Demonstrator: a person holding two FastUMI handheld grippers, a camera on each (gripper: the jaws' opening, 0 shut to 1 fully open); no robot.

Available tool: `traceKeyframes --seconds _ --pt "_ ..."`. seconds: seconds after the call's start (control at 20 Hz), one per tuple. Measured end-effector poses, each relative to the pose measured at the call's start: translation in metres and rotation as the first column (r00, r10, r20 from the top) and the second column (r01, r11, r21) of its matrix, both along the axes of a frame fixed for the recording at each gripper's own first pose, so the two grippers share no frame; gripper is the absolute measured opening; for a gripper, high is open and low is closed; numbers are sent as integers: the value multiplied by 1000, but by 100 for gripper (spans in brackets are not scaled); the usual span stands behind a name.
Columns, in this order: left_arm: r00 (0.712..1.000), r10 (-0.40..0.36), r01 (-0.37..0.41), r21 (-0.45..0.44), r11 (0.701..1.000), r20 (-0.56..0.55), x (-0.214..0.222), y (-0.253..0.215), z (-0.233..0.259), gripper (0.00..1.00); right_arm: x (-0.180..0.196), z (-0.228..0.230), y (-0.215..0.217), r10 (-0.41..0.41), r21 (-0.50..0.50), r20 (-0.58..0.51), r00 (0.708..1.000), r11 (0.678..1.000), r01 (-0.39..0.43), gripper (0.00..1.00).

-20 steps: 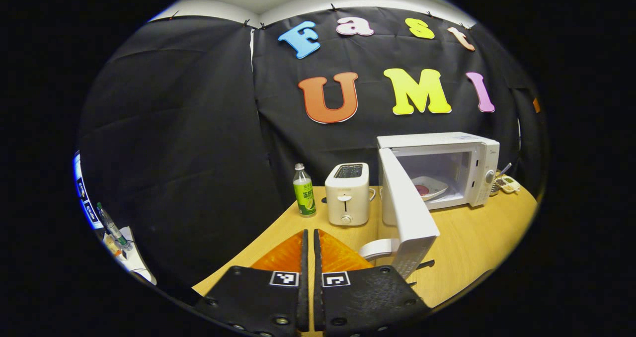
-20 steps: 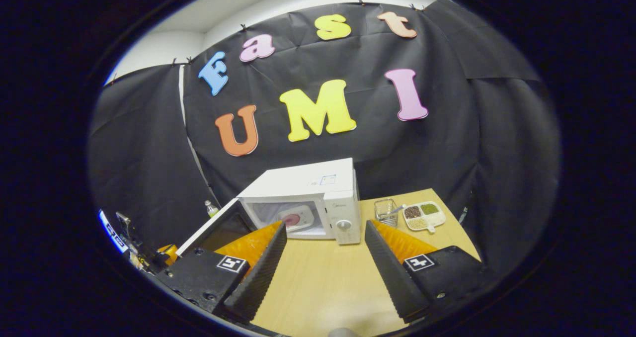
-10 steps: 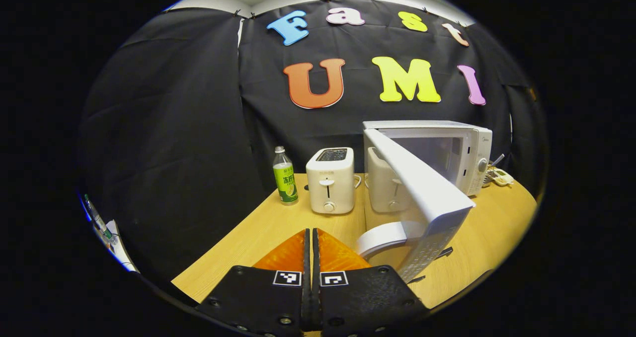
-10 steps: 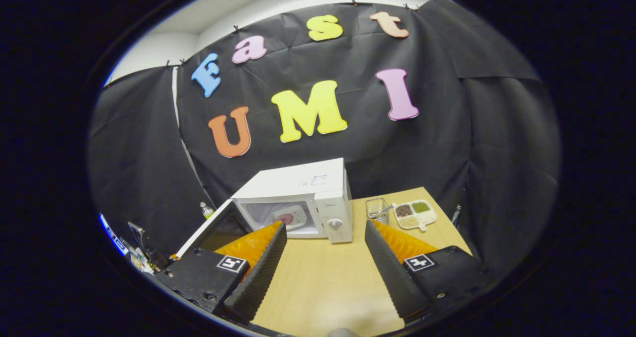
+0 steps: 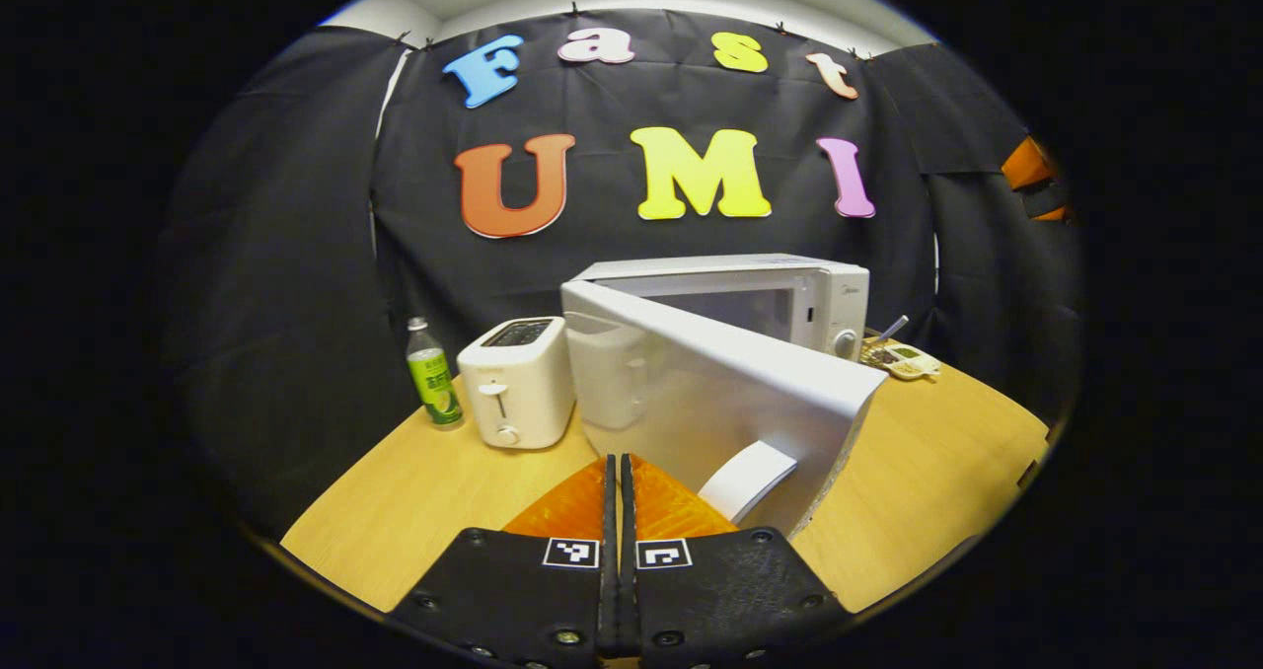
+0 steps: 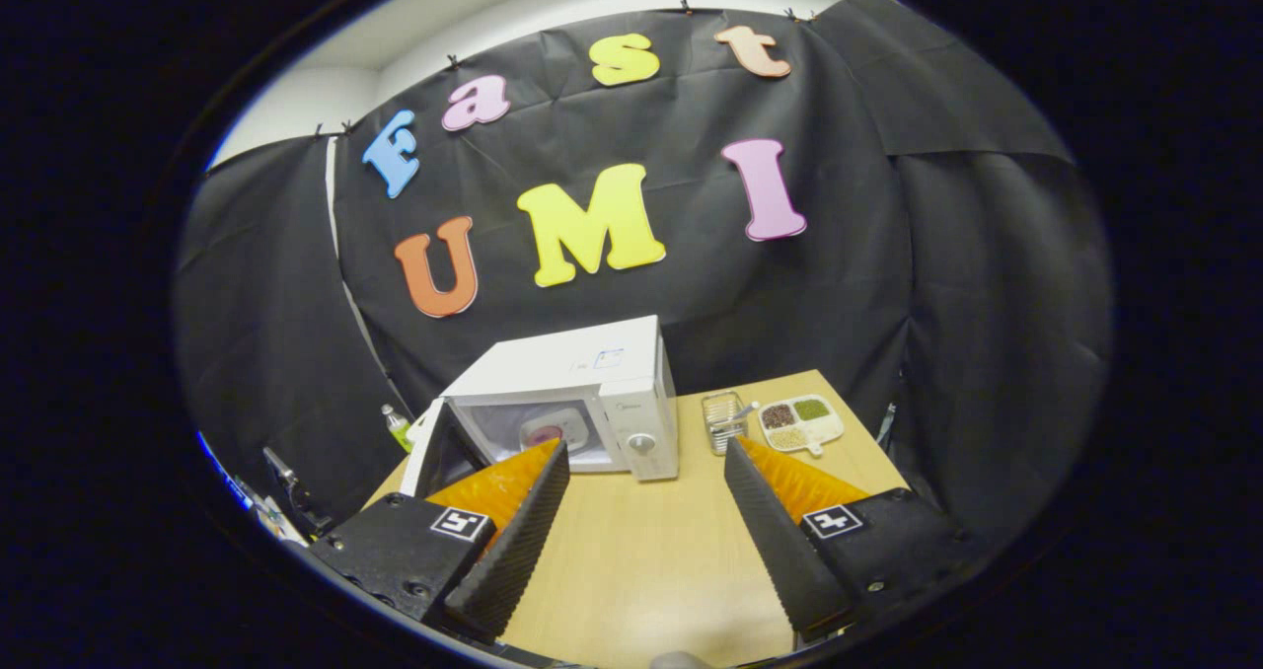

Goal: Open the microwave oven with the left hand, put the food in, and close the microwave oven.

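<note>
A black cloth wall backs a pale wooden bench in the booth, and on it the microwave stands at centre frame in the left gripper view, its door swung partway across the opening. The door's outer face slants from the hinge edge at centre down toward lower right, where the curved handle sits just right of your left gripper. Those jaws are pressed together with nothing between them, and their tips lie low at the foot of the door's face; whether they touch it cannot be told.

That is the relation your next move turns on: the door's long edge runs left to right ahead of you, and its free edge with the handle is nearest your left hand, so a push from there would likely carry it home.

In the right gripper view, the plate of food shows through the gap inside the cavity, left of centre, so the loading step looks done and only the closing remains. Your right gripper hangs back over the bench at bottom frame, jaws wide and empty, well apart from the microwave.

A toaster and a green-labelled bottle stand left of the door, clear of its swing. A divided snack tray and a small wire basket sit to the right of the oven.
</note>
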State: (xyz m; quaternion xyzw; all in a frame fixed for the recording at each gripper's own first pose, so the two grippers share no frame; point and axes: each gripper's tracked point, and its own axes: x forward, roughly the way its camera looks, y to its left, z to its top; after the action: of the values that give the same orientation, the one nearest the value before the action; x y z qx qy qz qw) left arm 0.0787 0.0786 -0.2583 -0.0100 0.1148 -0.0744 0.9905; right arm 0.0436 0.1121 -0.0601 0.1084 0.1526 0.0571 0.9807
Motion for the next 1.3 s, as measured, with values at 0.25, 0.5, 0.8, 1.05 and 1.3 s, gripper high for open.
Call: traceKeyframes --seconds 0.25,0.5,0.8,1.05,1.3 --pt "995 -98 98 -17 995 30 27 -68 12 0 2 -6 -24 -36 2 -20 999 999 36 100" --pt "985 -167 168 -27 985 47 56 -114 20 0 8 -4 -52 -86 -12 -22 996 996 85 100" --pt "975 -215 217 -31 976 60 84 -148 26 0 17 -12 -72 -136 -3 -42 990 991 136 100" --pt "972 -227 229 -26 973 52 106 -164 22 0 23 -17 -81 -154 3 -59 986 988 155 100" --pt "975 -219 221 -32 975 38 129 -177 18 0 30 -17 -89 -162 -15 -58 985 987 162 100"
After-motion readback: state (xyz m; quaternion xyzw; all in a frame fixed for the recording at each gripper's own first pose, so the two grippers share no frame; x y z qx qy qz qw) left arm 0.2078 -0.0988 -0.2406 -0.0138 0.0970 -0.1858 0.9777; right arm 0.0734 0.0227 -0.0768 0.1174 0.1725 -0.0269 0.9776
